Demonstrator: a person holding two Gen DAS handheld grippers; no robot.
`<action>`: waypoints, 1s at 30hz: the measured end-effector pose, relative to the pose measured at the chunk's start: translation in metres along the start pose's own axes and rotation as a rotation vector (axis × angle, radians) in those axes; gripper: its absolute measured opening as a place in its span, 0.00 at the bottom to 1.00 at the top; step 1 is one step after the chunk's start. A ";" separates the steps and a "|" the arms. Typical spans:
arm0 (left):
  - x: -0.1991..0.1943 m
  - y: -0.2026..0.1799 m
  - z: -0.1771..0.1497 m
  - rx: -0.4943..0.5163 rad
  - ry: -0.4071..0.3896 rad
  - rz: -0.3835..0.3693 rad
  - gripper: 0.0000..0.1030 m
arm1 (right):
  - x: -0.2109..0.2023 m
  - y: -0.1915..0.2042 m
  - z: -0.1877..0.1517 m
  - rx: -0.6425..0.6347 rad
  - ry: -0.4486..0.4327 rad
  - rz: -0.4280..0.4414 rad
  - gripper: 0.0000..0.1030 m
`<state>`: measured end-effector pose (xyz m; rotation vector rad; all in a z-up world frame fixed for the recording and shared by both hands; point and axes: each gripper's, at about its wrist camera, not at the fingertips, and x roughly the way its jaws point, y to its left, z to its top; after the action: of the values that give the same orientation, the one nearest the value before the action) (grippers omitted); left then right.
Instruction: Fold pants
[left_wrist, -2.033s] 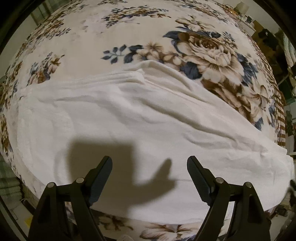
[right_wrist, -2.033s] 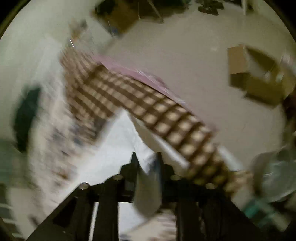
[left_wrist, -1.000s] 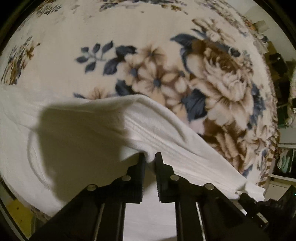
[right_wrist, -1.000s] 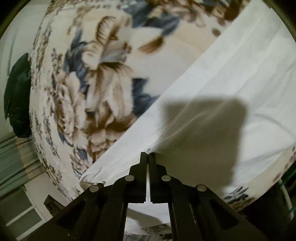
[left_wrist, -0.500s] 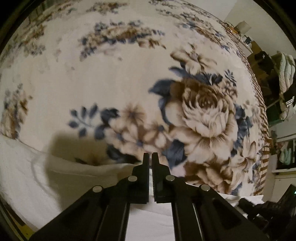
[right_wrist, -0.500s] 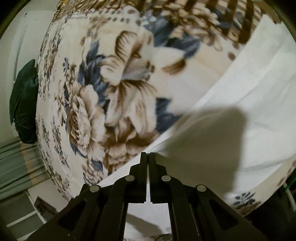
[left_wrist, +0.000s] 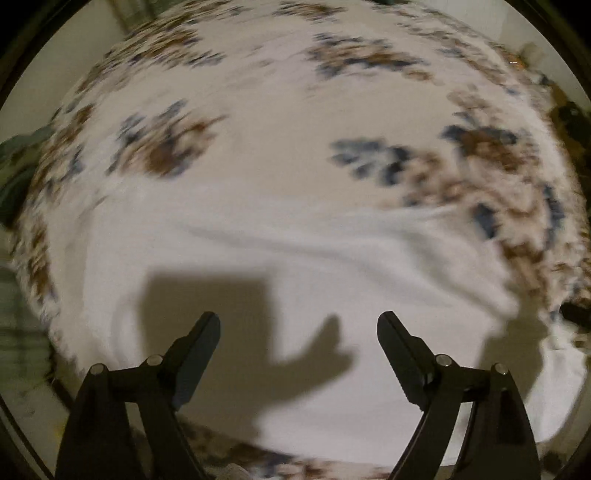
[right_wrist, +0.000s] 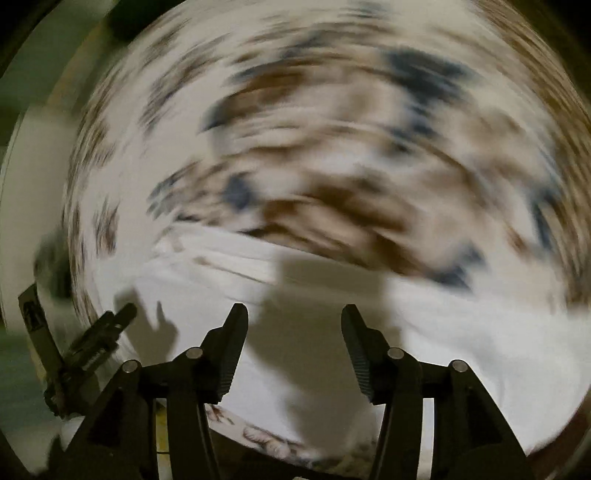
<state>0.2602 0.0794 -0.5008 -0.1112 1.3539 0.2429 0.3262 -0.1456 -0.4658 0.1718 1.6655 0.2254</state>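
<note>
The white pants (left_wrist: 295, 266) lie folded across a bed covered by a floral blanket (left_wrist: 280, 110). My left gripper (left_wrist: 298, 325) is open and empty, held above the near part of the pants. My right gripper (right_wrist: 294, 317) is open and empty too, above the white pants (right_wrist: 461, 332). The right wrist view is heavily blurred. The left gripper (right_wrist: 107, 332) shows at the lower left of the right wrist view.
The floral blanket (right_wrist: 332, 147) fills the far part of both views. The bed's near edge runs just below the pants (left_wrist: 236, 450). Dark clutter (left_wrist: 570, 118) stands past the bed at the right.
Both grippers were shut on the pants' edge half a second ago. Both have opened, let go and pulled back. The pants now lie folded over on the bed.
</note>
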 end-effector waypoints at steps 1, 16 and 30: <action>0.004 0.009 -0.005 -0.016 0.011 0.021 0.84 | 0.011 0.019 0.012 -0.069 0.020 -0.003 0.54; 0.023 0.169 -0.043 -0.314 0.047 0.134 0.84 | 0.036 0.071 0.051 -0.170 -0.061 -0.180 0.01; 0.067 0.267 -0.056 -0.782 0.023 -0.264 0.22 | -0.001 0.008 -0.030 0.253 -0.085 -0.059 0.49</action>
<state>0.1568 0.3329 -0.5624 -0.9407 1.1871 0.5363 0.2966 -0.1399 -0.4599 0.3177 1.6083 -0.0381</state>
